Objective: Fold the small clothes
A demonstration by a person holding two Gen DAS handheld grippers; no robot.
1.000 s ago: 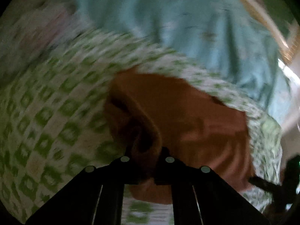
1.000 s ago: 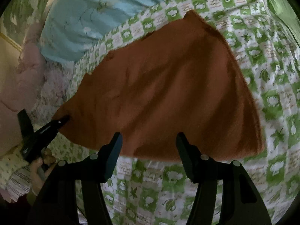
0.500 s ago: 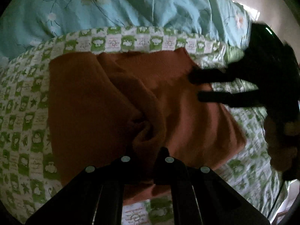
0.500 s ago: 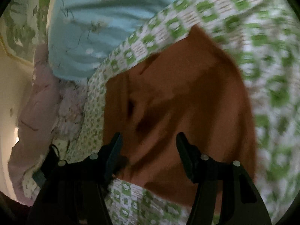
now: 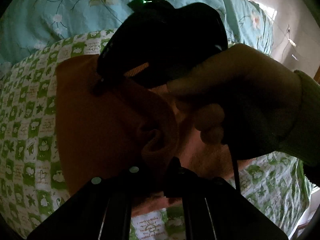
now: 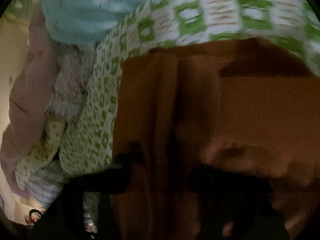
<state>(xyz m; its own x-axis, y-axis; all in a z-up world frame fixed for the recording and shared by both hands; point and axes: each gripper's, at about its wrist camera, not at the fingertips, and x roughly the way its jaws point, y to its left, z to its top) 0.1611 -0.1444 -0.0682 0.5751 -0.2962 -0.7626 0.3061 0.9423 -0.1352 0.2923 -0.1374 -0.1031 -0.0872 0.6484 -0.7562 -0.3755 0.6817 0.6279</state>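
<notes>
A rust-orange garment (image 5: 96,120) lies on a green-and-white checked sheet (image 5: 30,124). My left gripper (image 5: 156,168) is shut on a bunched fold of it near the front edge. The right gripper's black body (image 5: 164,40), held in a hand (image 5: 240,104), hangs low over the garment's far half in the left wrist view; one fingertip (image 5: 96,89) touches the cloth. The right wrist view is blurred: the garment (image 6: 250,110) fills it, and the right gripper (image 6: 166,170) sits close over the cloth with its fingers apart.
A light blue floral duvet (image 5: 60,10) lies bunched beyond the sheet. A pink and pale heap of bedding (image 6: 36,100) sits at the left in the right wrist view. A wall (image 5: 290,20) stands at the far right.
The right gripper has swung across and down over the garment, now blocking much of the left wrist view. The left gripper keeps its hold on the fold.
</notes>
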